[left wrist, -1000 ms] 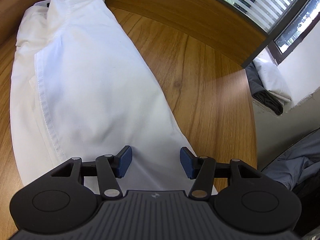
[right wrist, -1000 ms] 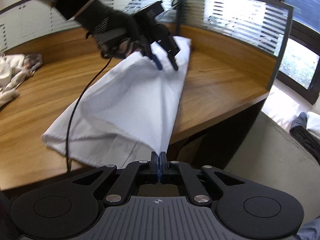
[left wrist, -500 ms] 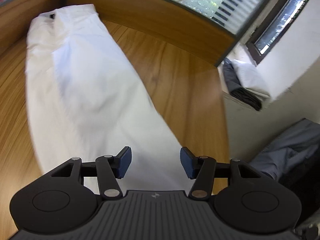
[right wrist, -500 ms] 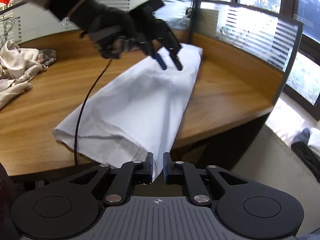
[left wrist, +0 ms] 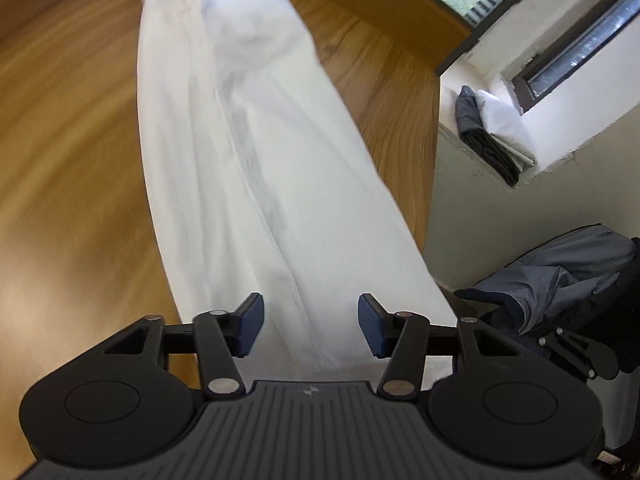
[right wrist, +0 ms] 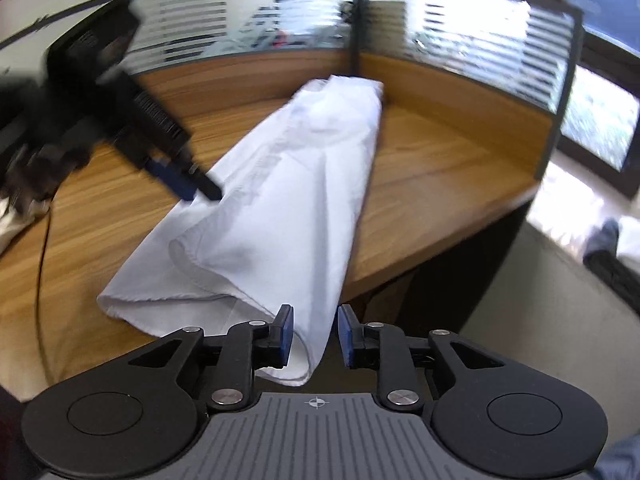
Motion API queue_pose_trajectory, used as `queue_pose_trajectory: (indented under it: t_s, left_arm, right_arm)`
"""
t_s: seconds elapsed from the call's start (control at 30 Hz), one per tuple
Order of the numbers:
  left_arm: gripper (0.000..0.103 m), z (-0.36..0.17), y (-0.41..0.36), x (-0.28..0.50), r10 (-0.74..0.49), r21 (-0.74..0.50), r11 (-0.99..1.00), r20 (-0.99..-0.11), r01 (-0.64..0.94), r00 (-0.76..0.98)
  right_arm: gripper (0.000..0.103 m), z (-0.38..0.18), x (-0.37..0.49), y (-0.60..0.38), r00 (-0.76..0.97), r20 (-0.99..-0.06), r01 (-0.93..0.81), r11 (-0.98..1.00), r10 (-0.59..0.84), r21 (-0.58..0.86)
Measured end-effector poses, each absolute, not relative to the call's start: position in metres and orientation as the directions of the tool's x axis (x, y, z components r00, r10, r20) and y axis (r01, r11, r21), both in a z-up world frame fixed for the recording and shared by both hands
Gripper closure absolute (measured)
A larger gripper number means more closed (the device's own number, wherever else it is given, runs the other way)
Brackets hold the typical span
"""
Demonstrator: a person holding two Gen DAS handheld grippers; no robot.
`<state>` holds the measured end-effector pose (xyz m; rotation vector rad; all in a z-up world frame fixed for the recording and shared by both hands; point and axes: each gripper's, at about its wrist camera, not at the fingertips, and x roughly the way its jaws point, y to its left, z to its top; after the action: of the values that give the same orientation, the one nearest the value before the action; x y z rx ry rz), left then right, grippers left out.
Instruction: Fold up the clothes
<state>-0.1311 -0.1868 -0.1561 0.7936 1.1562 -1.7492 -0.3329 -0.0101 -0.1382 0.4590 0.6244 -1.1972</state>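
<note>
White garment [right wrist: 304,184] hangs loose between right gripper's [right wrist: 312,334] parted jaws.

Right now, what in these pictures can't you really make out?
- Left gripper, right wrist view: motion blur hides its jaws and the hand.
- White garment, left wrist view: far end cut off by the top edge.
- White garment's hem, right wrist view: lowest corner hidden behind the right gripper.

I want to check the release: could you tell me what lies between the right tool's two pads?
In the right wrist view, the right tool, its jaws just opening, has the white garment's hem corner hanging between the pads, seemingly no longer pinched.
</note>
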Motion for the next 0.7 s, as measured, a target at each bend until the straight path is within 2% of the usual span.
queue_pose_trajectory:
  t_s: [0.03,0.07,0.1,0.33,0.57,0.7]
  left_arm:
    - [0.071,-0.161,-0.184,-0.134,-0.311,-0.359,-0.185,-0.862,0.915,-0.401]
    - [0.097,-0.165,-0.181,-0.136,-0.309,-0.346,-0.179,-0.869,0.921,-0.387]
    - [0.102,-0.167,-0.179,-0.135,-0.309,-0.342,-0.171,-0.872,0.924,-0.380]
    - [0.102,-0.155,-0.171,-0.117,-0.329,-0.332,-0.137,-0.873,0.933,-0.359]
    - [0.101,-0.172,-0.170,-0.107,-0.316,-0.341,-0.090,-0.881,0.936,-0.352]
    - [0.093,-0.176,-0.166,-0.105,-0.324,-0.326,-0.098,-0.883,0.940,-0.339]
  right_arm:
    - [0.076,-0.138,-0.335,-0.011,0.233,-0.666,0.955,0.296,-0.709,0.018]
    - [0.076,-0.137,-0.336,-0.012,0.232,-0.667,0.958,0.285,-0.707,0.032]
    - [0.076,-0.137,-0.338,-0.014,0.232,-0.668,0.960,0.277,-0.707,0.041]
    - [0.075,-0.128,-0.330,-0.031,0.265,-0.649,0.945,0.325,-0.713,0.030]
    - [0.075,-0.145,-0.313,-0.075,0.292,-0.656,0.924,0.383,-0.696,0.005]
    - [0.075,-0.167,-0.303,-0.088,0.293,-0.703,0.898,0.439,-0.648,-0.032]
